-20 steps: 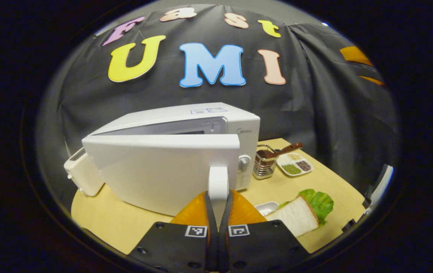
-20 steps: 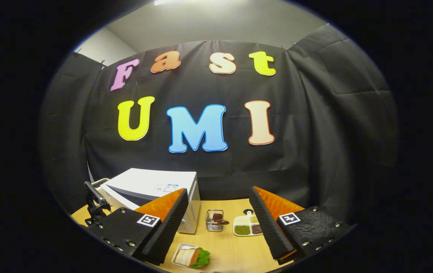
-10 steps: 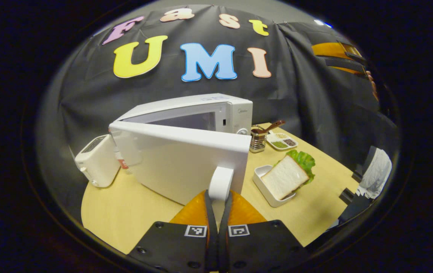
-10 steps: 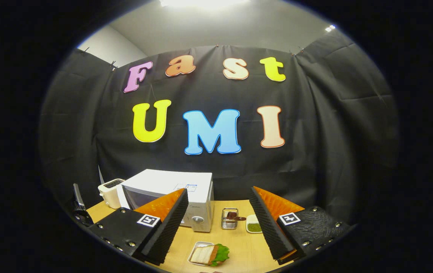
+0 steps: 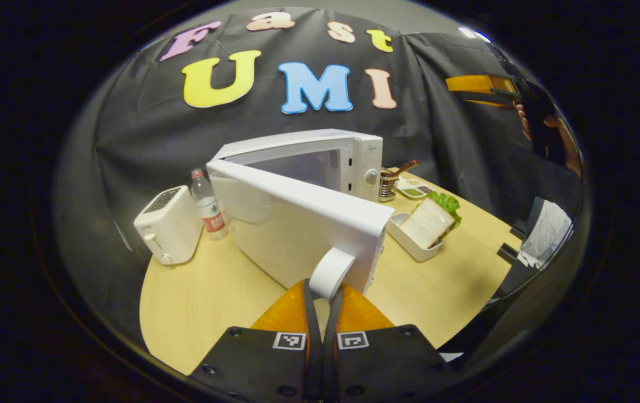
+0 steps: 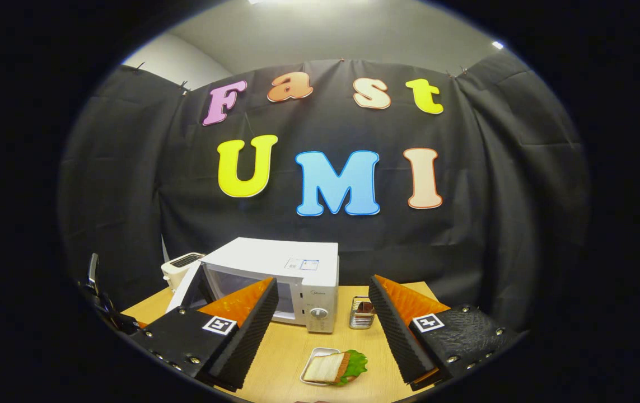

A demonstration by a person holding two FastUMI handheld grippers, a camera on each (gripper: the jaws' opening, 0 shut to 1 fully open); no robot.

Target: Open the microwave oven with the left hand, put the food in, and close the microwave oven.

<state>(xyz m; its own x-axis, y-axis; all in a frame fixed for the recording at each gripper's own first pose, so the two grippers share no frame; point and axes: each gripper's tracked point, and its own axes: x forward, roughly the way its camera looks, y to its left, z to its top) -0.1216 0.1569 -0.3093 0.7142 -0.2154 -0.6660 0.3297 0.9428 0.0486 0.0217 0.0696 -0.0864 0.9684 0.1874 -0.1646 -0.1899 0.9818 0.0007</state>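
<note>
the left gripper (image 5: 322, 302) is pinching the door handle (image 5: 331, 272), swinging the door (image 5: 297, 224) wide so the oven (image 6: 275, 280) is opening. the right gripper (image 6: 322, 330) is hovering over the sandwich (image 6: 333, 368), fingers wide, likely readying a pick.

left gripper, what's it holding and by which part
The left gripper is shut on the white microwave door's round handle, at its lower end. The right gripper is open, holding nothing.

**Where the two cams are sitting**

Left gripper view is right up against the microwave door (image 5: 297, 229), low over the table (image 5: 196, 302), looking along the door's outer face toward the back wall. Right gripper view sits farther back and higher — facing the wall head-on. Both catch the microwave (image 6: 280, 274), toaster (image 6: 181, 267) and sandwich tray (image 6: 331, 366).
</note>
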